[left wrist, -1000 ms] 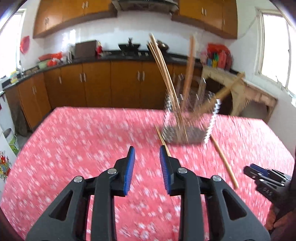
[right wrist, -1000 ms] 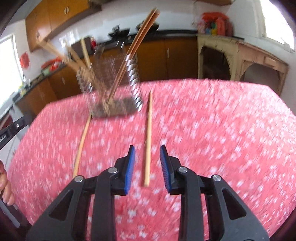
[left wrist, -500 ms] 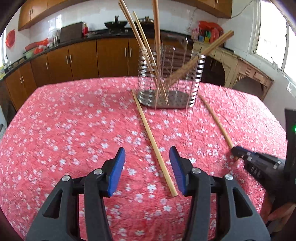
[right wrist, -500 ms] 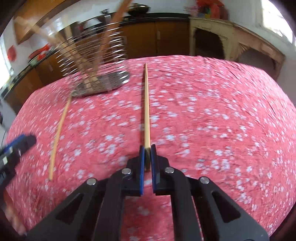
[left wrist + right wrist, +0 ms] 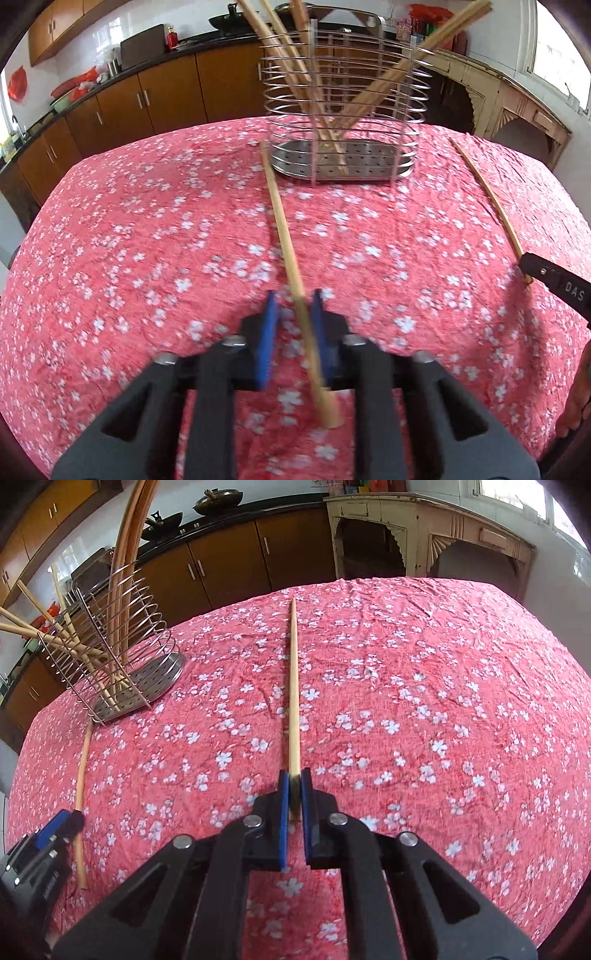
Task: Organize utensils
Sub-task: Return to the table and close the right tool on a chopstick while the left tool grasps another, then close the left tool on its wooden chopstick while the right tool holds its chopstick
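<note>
Wooden chopsticks are what I am gathering off the red cloth with white flowers (image 5: 147, 229), one in each tool. My left gripper (image 5: 293, 341) is closing right now around the near part of the long pale wooden chopstick on my left (image 5: 284, 236). The frame is smeared there, with a gap visible beside the left blue pad, so I judge the pinch not yet firm. My right gripper (image 5: 293, 805) is pressed together on the near end of the other pale wooden chopstick (image 5: 293, 686), which lies straight ahead on the cloth.

The round steel wire holder with a perforated base (image 5: 343, 110) stands beyond both sticks. The far tip of the left stick lies just beside its base.

To do this well, I should let the left pads settle fully before lifting, then raise both sticks, keeping the left tip from catching the holder. Then I should tip them upright over the rim, away from the chopsticks already leaning inside.

The leaning sticks are cut off at the top, motion blur hides my left pads' contact, and in the right view only a corner of the left tool shows
</note>
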`<action>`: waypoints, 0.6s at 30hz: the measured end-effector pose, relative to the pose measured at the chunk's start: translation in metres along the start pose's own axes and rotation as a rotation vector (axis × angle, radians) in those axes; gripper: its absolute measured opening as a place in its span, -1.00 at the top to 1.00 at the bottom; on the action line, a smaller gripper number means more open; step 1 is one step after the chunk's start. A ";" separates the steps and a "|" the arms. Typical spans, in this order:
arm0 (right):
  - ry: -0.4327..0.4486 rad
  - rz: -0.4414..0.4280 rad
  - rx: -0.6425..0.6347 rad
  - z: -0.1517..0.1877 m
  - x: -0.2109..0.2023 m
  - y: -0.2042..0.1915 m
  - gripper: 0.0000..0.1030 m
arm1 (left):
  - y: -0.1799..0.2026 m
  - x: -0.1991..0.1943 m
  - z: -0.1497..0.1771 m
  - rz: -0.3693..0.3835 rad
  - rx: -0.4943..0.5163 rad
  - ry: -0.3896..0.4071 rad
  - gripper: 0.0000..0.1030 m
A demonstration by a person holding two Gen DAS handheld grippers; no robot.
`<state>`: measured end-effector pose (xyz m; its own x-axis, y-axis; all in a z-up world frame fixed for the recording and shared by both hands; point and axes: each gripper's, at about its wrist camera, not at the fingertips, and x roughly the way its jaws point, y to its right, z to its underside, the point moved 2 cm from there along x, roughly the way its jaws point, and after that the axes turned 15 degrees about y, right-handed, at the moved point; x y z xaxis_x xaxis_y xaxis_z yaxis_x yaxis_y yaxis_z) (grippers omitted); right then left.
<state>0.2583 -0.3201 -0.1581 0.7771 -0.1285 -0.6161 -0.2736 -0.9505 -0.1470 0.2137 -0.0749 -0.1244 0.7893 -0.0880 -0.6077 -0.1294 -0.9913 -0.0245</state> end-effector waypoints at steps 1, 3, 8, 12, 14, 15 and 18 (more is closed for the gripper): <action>0.002 0.000 -0.001 -0.001 0.001 0.000 0.85 | -0.005 0.002 -0.002 -0.002 -0.004 -0.003 0.84; 0.004 -0.001 -0.005 -0.006 0.006 0.000 0.85 | -0.024 0.005 -0.004 -0.028 -0.011 -0.004 0.85; 0.006 -0.001 -0.010 -0.015 0.019 0.002 0.85 | -0.079 0.013 -0.006 -0.081 -0.024 0.016 0.85; 0.018 0.008 -0.035 -0.021 0.027 -0.001 0.85 | -0.103 0.018 -0.008 -0.008 -0.049 0.025 0.85; 0.029 0.018 -0.057 -0.020 0.030 -0.005 0.85 | -0.108 0.017 -0.008 0.020 -0.069 0.034 0.85; 0.034 0.021 -0.066 -0.019 0.032 -0.007 0.85 | -0.112 0.018 -0.009 0.032 -0.080 0.040 0.85; 0.049 0.027 -0.088 -0.015 0.030 -0.013 0.85 | -0.119 0.009 -0.005 0.058 -0.111 0.053 0.82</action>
<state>0.2939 -0.3161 -0.1631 0.7976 -0.1656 -0.5801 -0.2451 -0.9676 -0.0609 0.2388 0.0419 -0.1227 0.8133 -0.1476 -0.5628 -0.1108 -0.9889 0.0992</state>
